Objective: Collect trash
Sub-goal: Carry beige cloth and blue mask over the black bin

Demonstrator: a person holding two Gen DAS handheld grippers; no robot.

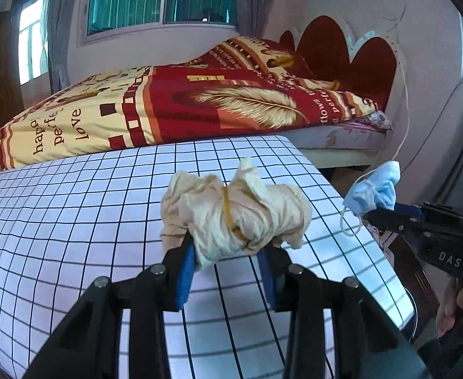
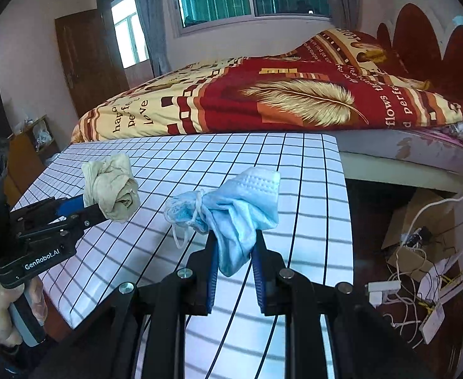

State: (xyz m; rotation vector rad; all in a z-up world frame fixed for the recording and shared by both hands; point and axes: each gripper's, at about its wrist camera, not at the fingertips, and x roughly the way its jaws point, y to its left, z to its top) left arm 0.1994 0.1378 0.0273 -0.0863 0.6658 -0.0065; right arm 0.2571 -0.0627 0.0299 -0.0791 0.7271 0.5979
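1. Bed point(image 2: 294, 101), far side of room — red/cream quilt w/ feather print, dark red headboard behind. Background only.

2. Table point(image 1: 57, 221) — white cloth w/ black grid, in front of bed. Both grippers sit above it; no bin or bag in either view, so drop-off point can't be told.

3. Cardboard box point(image 2: 421, 221) + tangle of white cables, on floor to the right of the table. Not being handled.

4. Left gripper point(image 1: 228, 252) — blue pads pinching the cream cloth wad point(image 1: 234, 211) from both sides at its lower edge. Wad is crumpled and bound w/ a yellowish rubber band round the middle. Held clear of the tabletop, prob. so it can be carried off w/o dragging.

5. Right gripper point(image 2: 234, 252) — blades pressed onto the blue face mask point(image 2: 240, 205), gripped at its bunched lower part; top fans out above, white ear loops knotted and dangling left. Also lifted off the cloth, over the table's right side.

6. Est. stage: both trash items picked up, one per tool, awaiting transport to a container. Risk: the mask is limp and could slip from a narrow pinch.
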